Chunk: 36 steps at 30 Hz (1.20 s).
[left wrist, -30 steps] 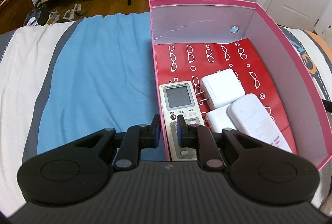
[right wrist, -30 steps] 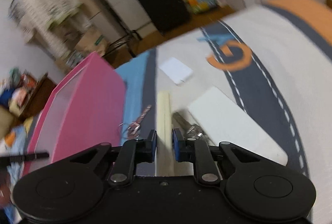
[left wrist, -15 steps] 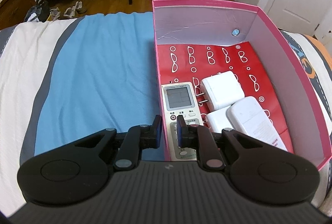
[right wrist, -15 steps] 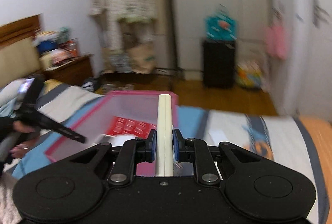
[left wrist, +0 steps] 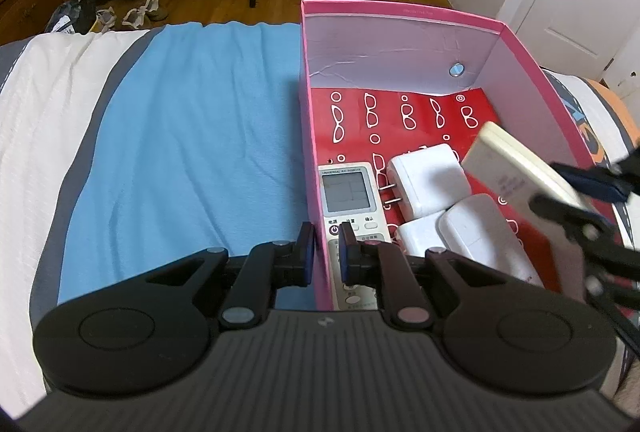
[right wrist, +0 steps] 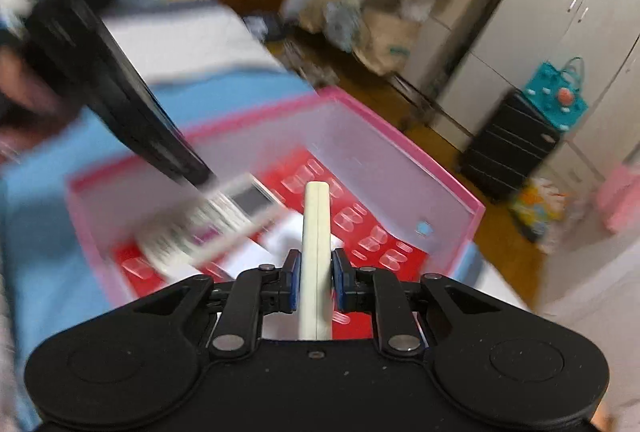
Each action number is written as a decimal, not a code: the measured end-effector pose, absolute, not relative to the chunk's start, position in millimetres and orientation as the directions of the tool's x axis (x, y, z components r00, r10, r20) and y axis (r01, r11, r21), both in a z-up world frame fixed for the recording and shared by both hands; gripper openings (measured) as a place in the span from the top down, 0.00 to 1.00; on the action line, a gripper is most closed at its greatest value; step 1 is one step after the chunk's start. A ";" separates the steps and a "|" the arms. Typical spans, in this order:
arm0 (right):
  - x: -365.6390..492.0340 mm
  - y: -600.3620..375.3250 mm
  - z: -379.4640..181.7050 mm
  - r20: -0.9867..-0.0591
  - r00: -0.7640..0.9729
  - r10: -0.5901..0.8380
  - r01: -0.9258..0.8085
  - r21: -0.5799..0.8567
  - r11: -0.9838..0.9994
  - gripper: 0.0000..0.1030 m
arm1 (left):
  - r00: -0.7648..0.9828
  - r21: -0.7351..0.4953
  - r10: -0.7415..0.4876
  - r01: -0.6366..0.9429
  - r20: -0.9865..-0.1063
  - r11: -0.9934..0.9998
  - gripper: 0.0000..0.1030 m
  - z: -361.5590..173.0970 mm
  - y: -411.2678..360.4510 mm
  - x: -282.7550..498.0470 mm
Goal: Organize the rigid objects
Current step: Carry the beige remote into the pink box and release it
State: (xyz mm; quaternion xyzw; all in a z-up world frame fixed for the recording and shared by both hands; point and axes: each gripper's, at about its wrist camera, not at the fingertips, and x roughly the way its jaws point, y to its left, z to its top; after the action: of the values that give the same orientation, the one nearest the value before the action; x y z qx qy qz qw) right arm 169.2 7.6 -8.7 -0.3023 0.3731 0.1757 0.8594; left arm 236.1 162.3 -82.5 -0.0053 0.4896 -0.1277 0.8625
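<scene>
Jaws of right gripper (right wrist: 314,282) clamped on flat cream plastic slab (right wrist: 317,256), open pink cardboard box (right wrist: 400,168) beneath, left gripper (left wrist: 325,256) pinching its near wall.

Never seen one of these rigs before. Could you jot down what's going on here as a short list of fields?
Setting: bed with blue blanket
Container: pink box, red patterned floor
Inside box: remote control, three white chargers
Left gripper: clamped on the box's near-left wall
Right gripper: shut on a flat cream device, held over the box
Likely next: device set down inside
</scene>
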 end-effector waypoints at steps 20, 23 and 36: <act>161.8 -27.5 4.4 -0.811 0.468 0.352 -0.467 0.111 0.877 0.50 | 0.484 -0.149 -0.233 0.207 -0.843 0.967 0.89 -83.3 164.1 237.5; 151.8 -49.3 25.4 -0.779 0.498 0.380 -0.441 0.149 0.885 0.50 | 0.485 -0.150 -0.233 0.205 -0.843 0.967 0.89 -83.4 164.2 237.9; 141.9 -179.5 32.8 -0.820 0.538 0.197 -0.279 0.047 0.959 0.47 | 0.483 -0.171 -0.231 0.165 -0.845 0.971 0.90 -80.1 165.4 240.5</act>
State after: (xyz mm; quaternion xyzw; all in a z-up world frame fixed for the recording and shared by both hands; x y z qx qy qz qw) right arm 141.9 -179.5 32.8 -0.0446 0.4612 0.1359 0.8757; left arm 240.5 165.4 -80.1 -0.0333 0.4953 -0.1148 0.8605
